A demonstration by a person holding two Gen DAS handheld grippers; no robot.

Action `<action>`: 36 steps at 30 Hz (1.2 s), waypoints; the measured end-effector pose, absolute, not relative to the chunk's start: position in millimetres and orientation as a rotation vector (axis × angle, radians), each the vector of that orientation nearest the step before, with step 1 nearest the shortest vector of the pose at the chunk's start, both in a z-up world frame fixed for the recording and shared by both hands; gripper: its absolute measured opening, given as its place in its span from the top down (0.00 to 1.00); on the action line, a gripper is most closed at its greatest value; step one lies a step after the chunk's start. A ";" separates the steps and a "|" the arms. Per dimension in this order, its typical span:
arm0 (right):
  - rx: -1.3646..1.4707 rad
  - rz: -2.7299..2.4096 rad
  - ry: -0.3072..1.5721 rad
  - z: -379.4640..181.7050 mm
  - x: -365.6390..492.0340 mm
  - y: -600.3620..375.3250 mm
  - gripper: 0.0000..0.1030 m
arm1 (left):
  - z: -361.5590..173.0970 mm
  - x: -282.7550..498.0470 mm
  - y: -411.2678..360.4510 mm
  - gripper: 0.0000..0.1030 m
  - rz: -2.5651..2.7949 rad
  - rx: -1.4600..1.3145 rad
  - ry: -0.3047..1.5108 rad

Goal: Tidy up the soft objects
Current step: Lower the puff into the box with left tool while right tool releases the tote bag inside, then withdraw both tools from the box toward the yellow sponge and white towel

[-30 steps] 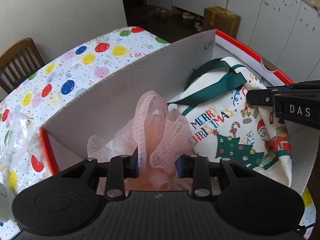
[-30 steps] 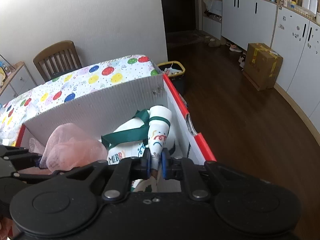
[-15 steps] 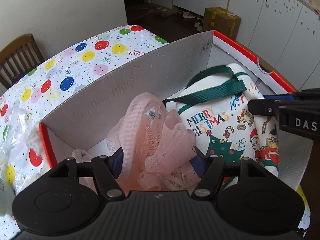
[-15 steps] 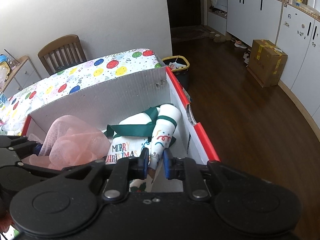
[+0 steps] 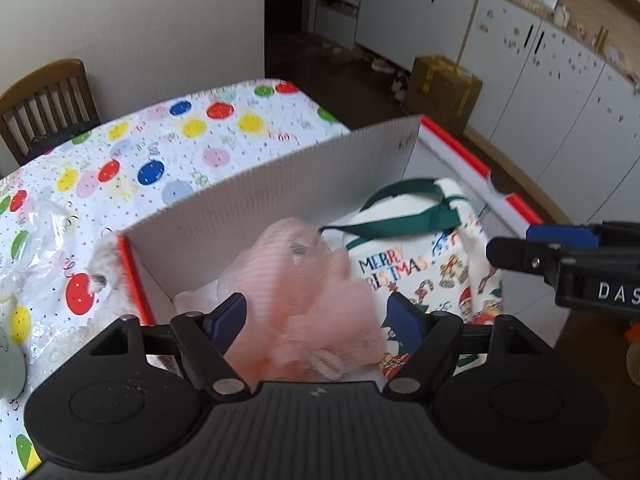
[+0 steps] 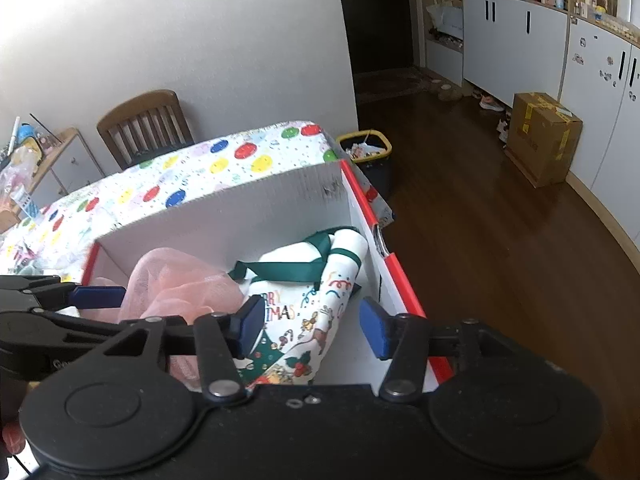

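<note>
Both of your tongs have just been opening over the white box (image 5: 280, 184) on the table (image 5: 168, 152), and neither grips anything now. Your left tongs (image 5: 320, 316) stand wide, with the pink mesh pouf (image 5: 304, 292) between the pads but apparently loose, resting in the left part of the box. Your right tongs (image 6: 312, 324) stand about half open, with the edge of the Christmas tote bag (image 6: 304, 304) between the pads but no longer pinched; the bag lies in the right part of the box, just beside the pouf and touching it.

The step looks like a release and withdrawal. Lift each tool straight up and back so the pads clear the fabric cleanly; the mesh snags easily, so watch that no loop rides up on a left pad. Keep the bag's green handles (image 6: 288, 270) away from your right pads too.

The box floor and its near wall are hidden behind the tool bodies, so you cannot tell how flat either item sits. The left view is motion-blurred around the pouf, so contact there is unsure
</note>
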State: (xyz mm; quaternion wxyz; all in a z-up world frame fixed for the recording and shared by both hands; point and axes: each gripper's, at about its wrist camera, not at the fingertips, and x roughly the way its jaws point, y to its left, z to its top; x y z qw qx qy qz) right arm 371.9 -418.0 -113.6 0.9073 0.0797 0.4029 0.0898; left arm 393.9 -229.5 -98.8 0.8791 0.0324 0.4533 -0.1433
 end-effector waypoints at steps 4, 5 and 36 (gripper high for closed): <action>0.172 0.206 0.808 -104.3 361.1 -418.3 0.38 | -85.1 383.4 -221.6 0.21 -0.308 0.032 0.910; 0.172 0.213 0.800 -101.8 358.2 -418.4 0.38 | -81.7 380.1 -220.0 0.21 -0.311 0.025 0.900; 0.163 0.428 0.618 -33.9 266.5 -318.6 0.01 | -27.3 253.3 -63.8 0.03 -0.286 -0.123 0.658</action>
